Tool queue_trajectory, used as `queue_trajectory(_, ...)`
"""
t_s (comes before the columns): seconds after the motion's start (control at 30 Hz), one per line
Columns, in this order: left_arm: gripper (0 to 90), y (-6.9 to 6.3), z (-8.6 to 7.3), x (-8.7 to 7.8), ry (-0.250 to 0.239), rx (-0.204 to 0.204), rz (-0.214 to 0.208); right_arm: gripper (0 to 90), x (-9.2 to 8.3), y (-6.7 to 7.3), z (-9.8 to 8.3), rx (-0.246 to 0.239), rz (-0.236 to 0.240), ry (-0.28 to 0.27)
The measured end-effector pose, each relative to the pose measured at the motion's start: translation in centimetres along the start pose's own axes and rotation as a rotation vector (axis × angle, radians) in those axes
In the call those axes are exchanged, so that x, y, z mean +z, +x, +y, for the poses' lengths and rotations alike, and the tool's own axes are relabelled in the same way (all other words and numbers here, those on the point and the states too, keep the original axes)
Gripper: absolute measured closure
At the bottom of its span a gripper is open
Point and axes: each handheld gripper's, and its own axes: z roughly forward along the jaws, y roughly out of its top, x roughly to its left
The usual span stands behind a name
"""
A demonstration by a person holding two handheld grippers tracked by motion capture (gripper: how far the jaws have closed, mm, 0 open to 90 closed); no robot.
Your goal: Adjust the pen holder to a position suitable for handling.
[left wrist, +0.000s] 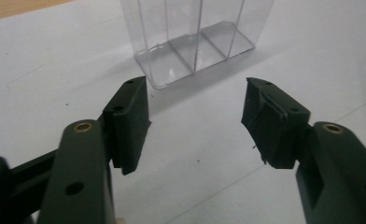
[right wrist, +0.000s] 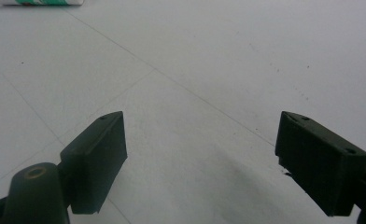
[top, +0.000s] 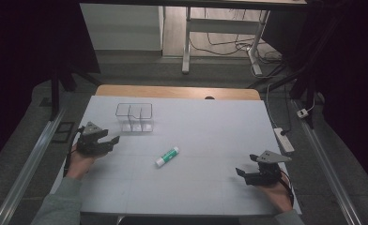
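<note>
Plainly the clear divided box [left wrist: 195, 42] stands just ahead of the empty, part-open left gripper [top: 108, 140], nearer it than the right gripper [top: 242, 173], open and empty, while the glue stick [top: 167, 156] lies slantwise between both.

Two black two-jaw grippers: left gripper [top: 111, 140] and right gripper [top: 241, 172], grey three-cornered top plates, brass-ringed screw holes, rectangular dark pads [left wrist: 130, 123]; grey-green sleeves behind them.
</note>
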Motion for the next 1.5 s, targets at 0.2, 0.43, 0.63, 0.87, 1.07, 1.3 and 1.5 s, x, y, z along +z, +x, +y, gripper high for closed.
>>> queue_trajectory(0.2, 52.6, 1.2, 0.5, 0.6, -0.008, -0.016, 0.006, 16.1, 0.0, 0.0, -0.1, -0.003, 0.003, 0.005)
queue_trajectory(0.43, 73.7, 1.9, 1.0, 1.4, -0.015, -0.018, 0.02, 17.2, -0.1, 0.1, -0.2, 0.003, -0.005, 0.005)
queue_trajectory(0.63, 88.4, 2.5, 1.4, 1.9, -0.018, -0.017, 0.023, 17.5, -0.2, 0.0, -0.3, 0.006, 0.002, 0.0)
queue_trajectory(0.87, 88.8, 3.6, 2.3, 3.0, -0.028, -0.044, 0.017, 17.8, -0.1, 0.0, -0.4, 0.002, -0.004, 0.012)
queue_trajectory(1.07, 88.8, 4.7, 2.8, 4.4, -0.01, -0.049, 0.023, 18.3, 0.0, 0.0, -0.4, -0.005, -0.002, 0.012)
queue_trajectory(1.3, 88.9, 5.3, 2.9, 5.5, -0.001, -0.065, 0.012, 18.6, 0.0, 0.0, -0.4, -0.011, 0.008, 0.01)
queue_trajectory(1.5, 88.9, 5.4, 3.2, 6.4, 0.01, -0.06, -0.001, 18.6, 0.0, 0.1, -0.4, -0.013, 0.005, 0.007)
